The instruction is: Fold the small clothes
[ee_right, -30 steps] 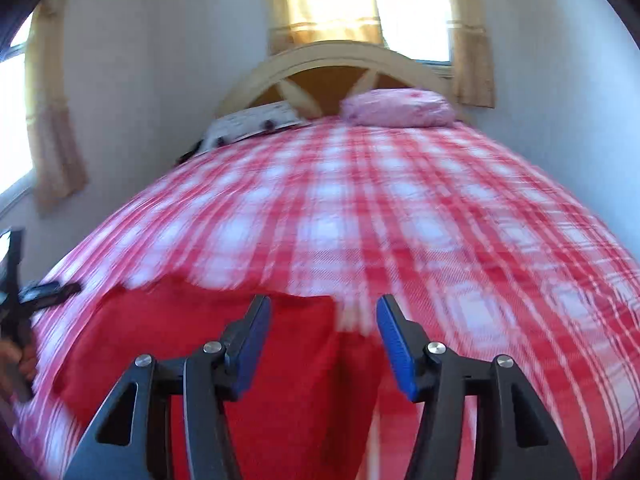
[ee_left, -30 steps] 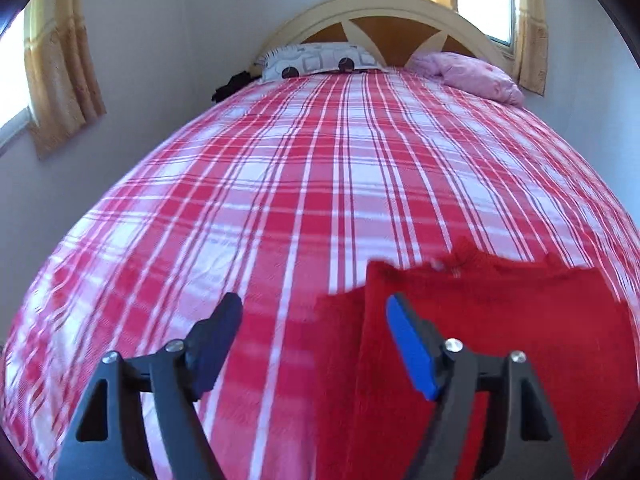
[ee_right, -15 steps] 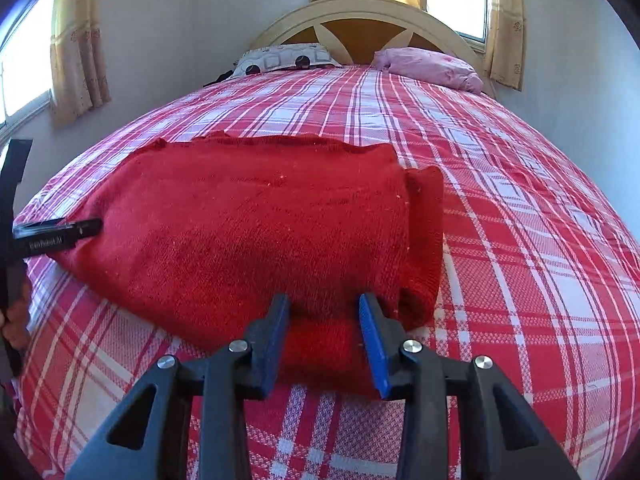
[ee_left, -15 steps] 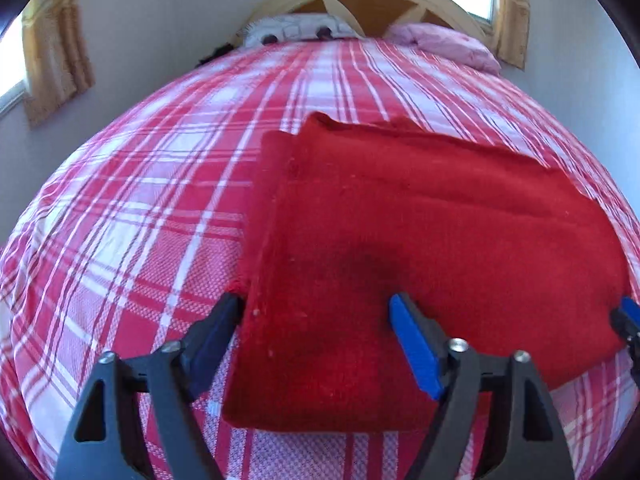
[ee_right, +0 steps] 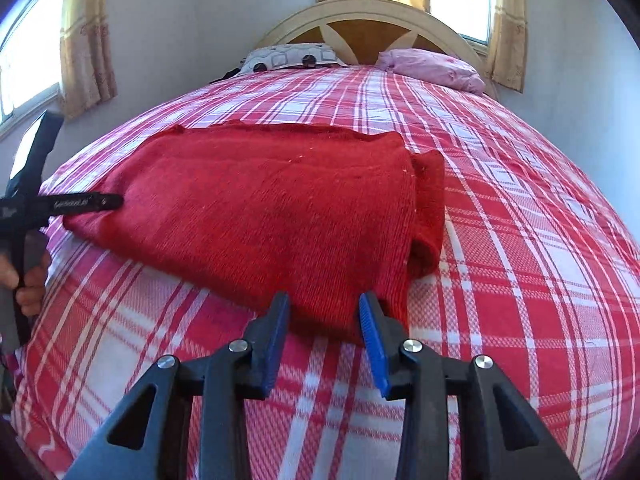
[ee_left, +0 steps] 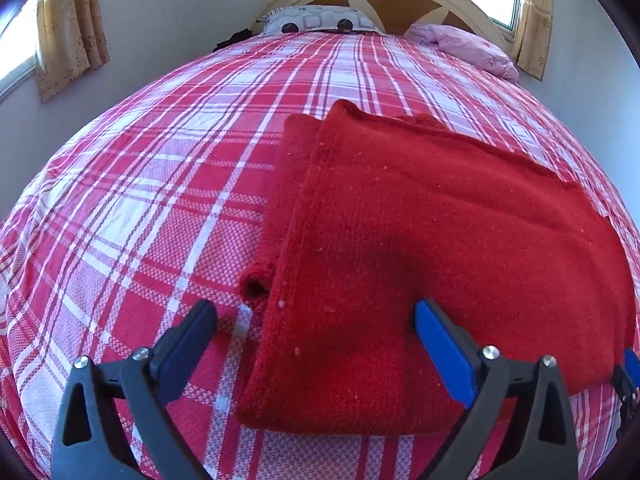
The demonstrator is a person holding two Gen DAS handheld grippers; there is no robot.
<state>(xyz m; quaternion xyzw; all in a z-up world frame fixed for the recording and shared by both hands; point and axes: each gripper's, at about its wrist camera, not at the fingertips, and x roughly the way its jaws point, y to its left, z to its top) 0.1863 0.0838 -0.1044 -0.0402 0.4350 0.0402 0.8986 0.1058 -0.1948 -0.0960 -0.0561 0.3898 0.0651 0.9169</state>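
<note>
A folded red knit garment (ee_left: pixel 440 248) lies flat on the red-and-white plaid bedspread (ee_left: pixel 160 200). My left gripper (ee_left: pixel 316 324) is open, its jaws straddling the garment's near left edge just above it. In the right wrist view the same garment (ee_right: pixel 260 208) lies ahead. My right gripper (ee_right: pixel 324 320) is open and empty at the garment's near right corner. The left gripper (ee_right: pixel 80 202) shows at the garment's far left edge in that view. The right gripper's blue tip shows at the left wrist view's right edge.
Two pillows, a patterned one (ee_right: pixel 292 56) and a pink one (ee_right: pixel 432 68), lie at the headboard (ee_right: pixel 372 20). Curtained windows stand on the left (ee_right: pixel 84 40) and behind the bed. Walls close in on both sides of the bed.
Both grippers dropped from a raised position to the garment's near edge. The right gripper's jaws closed in half a second ago, then opened wider. The garment now lies flat and folded.
</note>
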